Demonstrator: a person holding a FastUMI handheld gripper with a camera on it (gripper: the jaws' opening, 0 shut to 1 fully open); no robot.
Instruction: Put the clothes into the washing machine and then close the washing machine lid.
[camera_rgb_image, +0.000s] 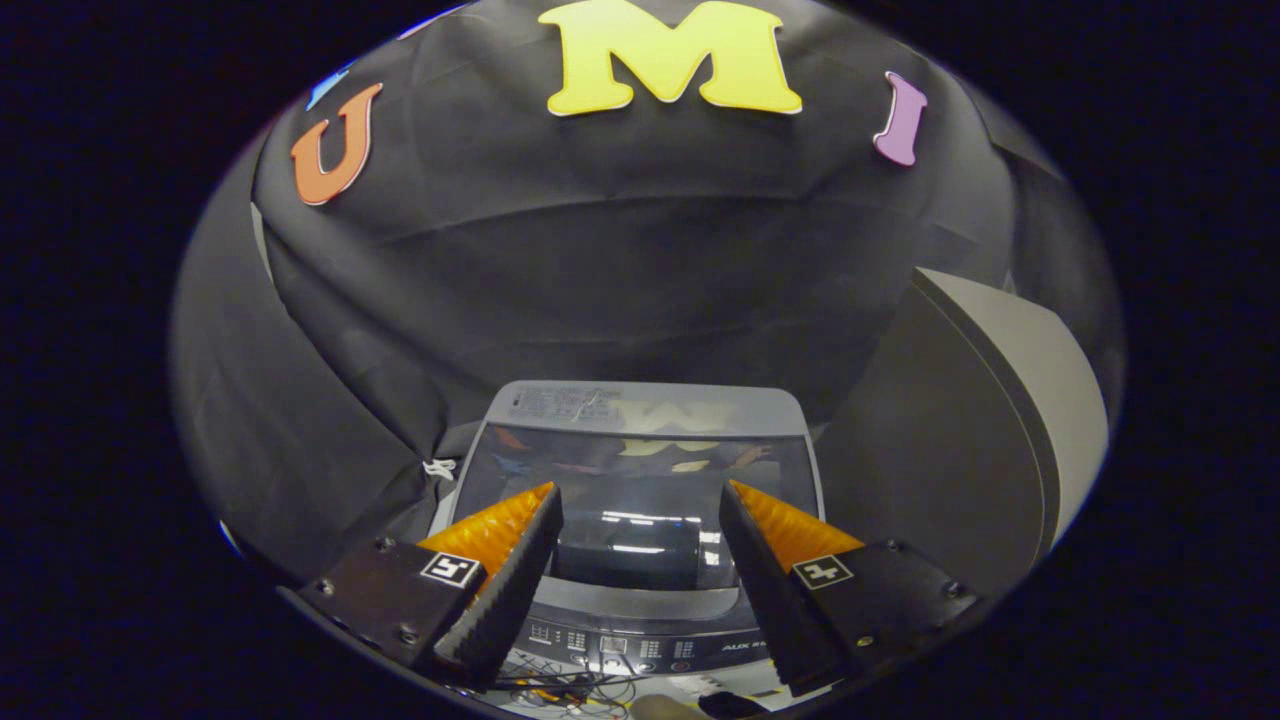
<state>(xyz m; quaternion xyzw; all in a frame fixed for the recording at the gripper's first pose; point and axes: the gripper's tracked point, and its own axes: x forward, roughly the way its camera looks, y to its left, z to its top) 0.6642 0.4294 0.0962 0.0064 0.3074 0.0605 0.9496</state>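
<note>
Looking down over the washing machine (640, 520), the gripper (640, 500) hangs above it with its two fingers spread wide and nothing between them. One finger sits over the left side of the lid (640, 470) and the other over the right side, and the glass shows in the gap.

The lid is shut and lies flat on top of the machine. Its long way runs from the front edge, near the fingers, back toward the booth wall (600, 260). The glass is dark and shiny, with bright lights bouncing off it. A grey strip runs along the back edge of the lid.

The button panel (640, 645) runs along the front edge of the machine, just under the fingers. Some thin wires (570, 690) lie in front of it.

To the right of the machine stands a big grey box (960, 440), very near the machine's right edge. On the left the black cloth hangs close to the machine's left edge. Above the lid there is open room up to the wall. I cannot tell where the clothes are.
</note>
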